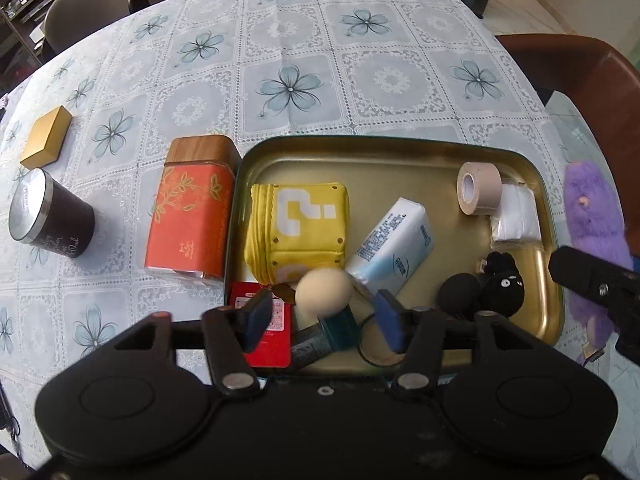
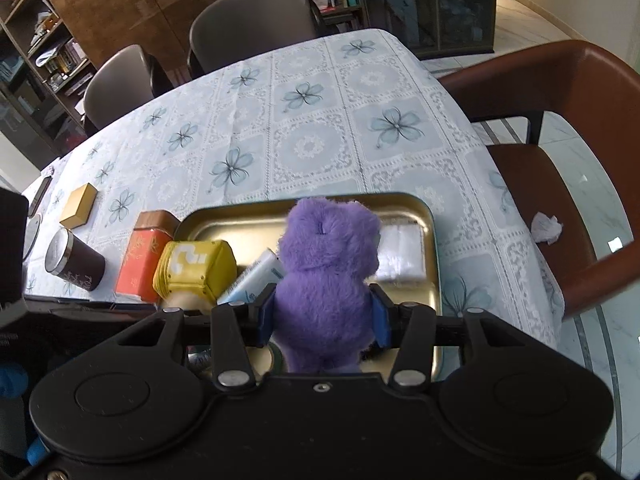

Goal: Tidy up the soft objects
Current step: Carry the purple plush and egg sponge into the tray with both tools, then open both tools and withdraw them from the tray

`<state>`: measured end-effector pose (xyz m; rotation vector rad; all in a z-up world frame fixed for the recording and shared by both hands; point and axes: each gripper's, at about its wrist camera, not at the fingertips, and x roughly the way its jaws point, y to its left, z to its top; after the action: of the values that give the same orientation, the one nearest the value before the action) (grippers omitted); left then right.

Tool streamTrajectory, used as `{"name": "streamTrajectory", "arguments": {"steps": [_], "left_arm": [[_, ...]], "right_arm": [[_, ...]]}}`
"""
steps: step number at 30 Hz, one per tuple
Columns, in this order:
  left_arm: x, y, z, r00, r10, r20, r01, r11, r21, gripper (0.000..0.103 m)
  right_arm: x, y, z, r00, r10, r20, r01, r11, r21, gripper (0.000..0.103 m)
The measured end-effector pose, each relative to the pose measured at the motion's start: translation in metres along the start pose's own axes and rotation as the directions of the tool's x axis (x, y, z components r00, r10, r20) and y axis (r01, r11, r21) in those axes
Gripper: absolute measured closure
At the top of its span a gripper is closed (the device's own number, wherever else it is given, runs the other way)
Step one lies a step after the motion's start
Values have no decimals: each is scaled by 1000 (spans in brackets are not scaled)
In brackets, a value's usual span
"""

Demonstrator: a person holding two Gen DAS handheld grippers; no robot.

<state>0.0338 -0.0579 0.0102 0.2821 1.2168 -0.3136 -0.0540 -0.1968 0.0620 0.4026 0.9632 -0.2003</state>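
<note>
The right gripper (image 2: 322,320) pinches a fluffy purple plush toy (image 2: 326,276) at its middle, blue pads pressed into the fur on either side; the toy stands upright with its head away from the camera, so its long axis runs along the fingers. It hangs over the near right part of the shallow gold metal tray (image 2: 434,264), which lies close to the near edge of the desk (image 2: 320,140) with its floral tablecloth. That is the relation the next move seems to turn on: the toy is directly above the tray, and the bare gold floor lies just below and to its right, in front of the white folded cloth packet (image 2: 402,256); the yellow question-mark plush cube (image 2: 196,266) and the pale blue tissue pack (image 2: 260,276) fill the tray's left half. The left gripper (image 1: 322,320) is spread and grips nothing, with a cream foam ball (image 1: 325,293) lying between its fingers at the tray's near edge. The right hand alone carries the toy, so lowering it into that free corner looks like its job.
</note>
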Motion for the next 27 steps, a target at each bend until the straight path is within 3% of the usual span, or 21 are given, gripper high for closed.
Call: {"name": "streamTrajectory", "arguments": {"steps": [9, 27], "left_arm": [[-1, 4, 1, 999, 40, -8, -41, 999, -26, 32], [-7, 10, -26, 999, 37, -25, -38, 999, -32, 20]], "right_arm": [[8, 4, 8, 999, 34, 3, -34, 999, -28, 52], [10, 4, -21, 992, -112, -63, 108, 992, -62, 52]]}}
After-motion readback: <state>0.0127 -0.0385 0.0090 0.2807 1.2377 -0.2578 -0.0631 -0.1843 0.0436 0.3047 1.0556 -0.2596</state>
